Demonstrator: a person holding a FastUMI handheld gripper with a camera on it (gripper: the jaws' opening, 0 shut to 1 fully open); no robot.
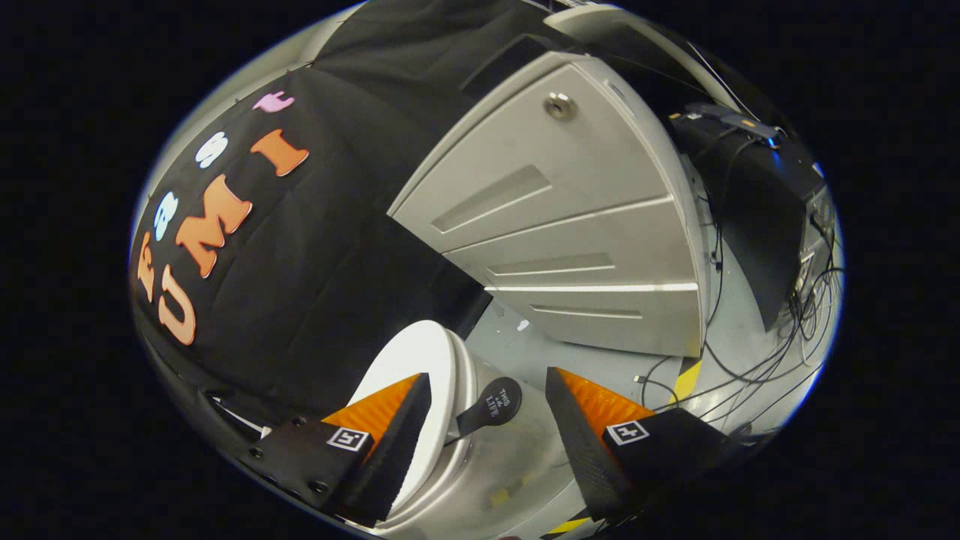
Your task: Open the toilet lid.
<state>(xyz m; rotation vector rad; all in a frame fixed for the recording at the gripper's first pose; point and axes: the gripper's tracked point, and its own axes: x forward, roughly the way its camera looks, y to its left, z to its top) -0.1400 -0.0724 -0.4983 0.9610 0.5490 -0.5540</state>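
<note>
Hand-held gripper (487, 420) spread wide beside a raised toilet lid (420, 375)
Fingers grip nothing; black lid tab (491, 409) lies between them; lid at ten o'clock; grey cabinet (570, 225) beyond at one o'clock

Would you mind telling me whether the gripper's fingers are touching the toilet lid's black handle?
Apart. In the gripper view, the handle sits between the open gripper fingers, with bare toilet surface visible on both sides of it.
</note>
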